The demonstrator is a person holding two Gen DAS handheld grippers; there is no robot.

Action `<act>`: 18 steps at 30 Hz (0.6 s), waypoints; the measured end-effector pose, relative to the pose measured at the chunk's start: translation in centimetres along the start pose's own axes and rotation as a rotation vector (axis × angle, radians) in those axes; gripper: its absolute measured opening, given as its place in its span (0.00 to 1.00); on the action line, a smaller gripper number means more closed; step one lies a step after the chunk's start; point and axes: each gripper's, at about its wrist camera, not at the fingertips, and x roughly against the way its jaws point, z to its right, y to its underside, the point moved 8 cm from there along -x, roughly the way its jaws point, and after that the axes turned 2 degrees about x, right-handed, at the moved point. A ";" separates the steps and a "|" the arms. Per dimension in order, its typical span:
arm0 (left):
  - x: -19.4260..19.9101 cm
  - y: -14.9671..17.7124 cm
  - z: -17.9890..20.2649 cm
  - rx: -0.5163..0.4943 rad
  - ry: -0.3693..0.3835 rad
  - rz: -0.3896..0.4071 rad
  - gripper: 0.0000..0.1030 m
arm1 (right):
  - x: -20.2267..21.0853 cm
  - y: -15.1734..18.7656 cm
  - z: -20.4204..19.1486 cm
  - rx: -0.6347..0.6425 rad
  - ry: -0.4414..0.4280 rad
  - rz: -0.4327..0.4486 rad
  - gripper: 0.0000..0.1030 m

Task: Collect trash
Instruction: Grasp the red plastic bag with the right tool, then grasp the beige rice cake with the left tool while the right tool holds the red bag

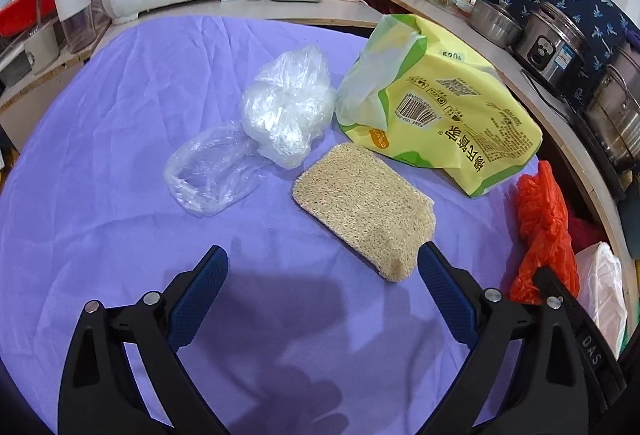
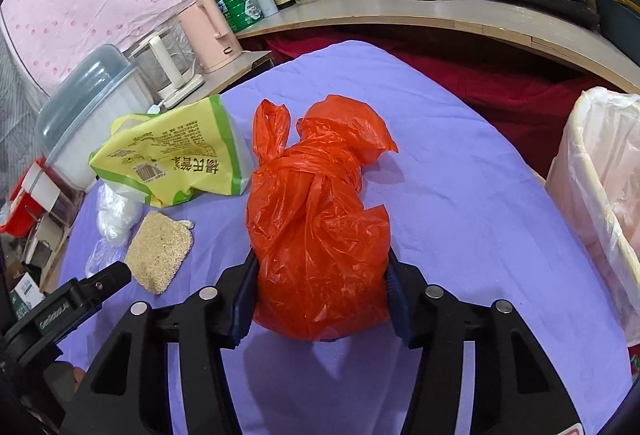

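- Presently, the right gripper [image 2: 322,291] is clamped on the knotted orange plastic bag [image 2: 320,219]: both pads press into its lower bulge, and the film dents where they meet it.
- The bag lies on the purple tablecloth [image 2: 460,175], just beside the yellow-green food package [image 2: 172,159]; the lined waste bin [image 2: 600,195] stands to the right, near the table edge.
- Handling, as judged: thin film, soft and slippery, likely light. The bulge gives under pressure, so the hold could slide. The knot at mid-body offers a firmer purchase than the loose handles above it.
- The left gripper [image 1: 322,263] hangs over the cloth with jaws wide apart and nothing between them; its right finger [image 1: 444,287] stands just beside the near corner of the loofah scrub pad [image 1: 364,207].
- The pad looks dry, springy and coarse, and should grip well across its short side.
- The clear plastic bags [image 1: 256,131] behind it are crumpled, near weightless, and best pinched at a bunched fold.
- Risk: the film may tear if dragged rather than lifted.
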 end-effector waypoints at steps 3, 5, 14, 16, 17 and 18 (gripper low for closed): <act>-1.0 -0.2 0.5 0.025 0.008 -0.015 0.87 | 0.0 0.0 0.4 -0.025 -0.020 0.003 0.51; -1.7 -0.4 0.8 0.033 0.000 -0.013 0.86 | -0.1 0.0 0.4 -0.028 -0.026 0.004 0.51; -3.1 -1.8 3.6 -0.020 -0.021 0.020 0.52 | -0.1 -0.1 0.7 -0.045 -0.056 0.010 0.52; -3.1 -2.0 4.0 -0.024 -0.015 0.026 0.41 | -0.1 -0.1 0.7 -0.046 -0.063 0.010 0.52; -3.0 -2.0 4.1 -0.026 -0.017 0.034 0.40 | 0.0 0.0 0.8 -0.049 -0.066 0.010 0.52; -2.8 -2.2 4.2 -0.030 -0.018 0.044 0.32 | 0.0 -0.1 0.8 -0.052 -0.070 0.010 0.52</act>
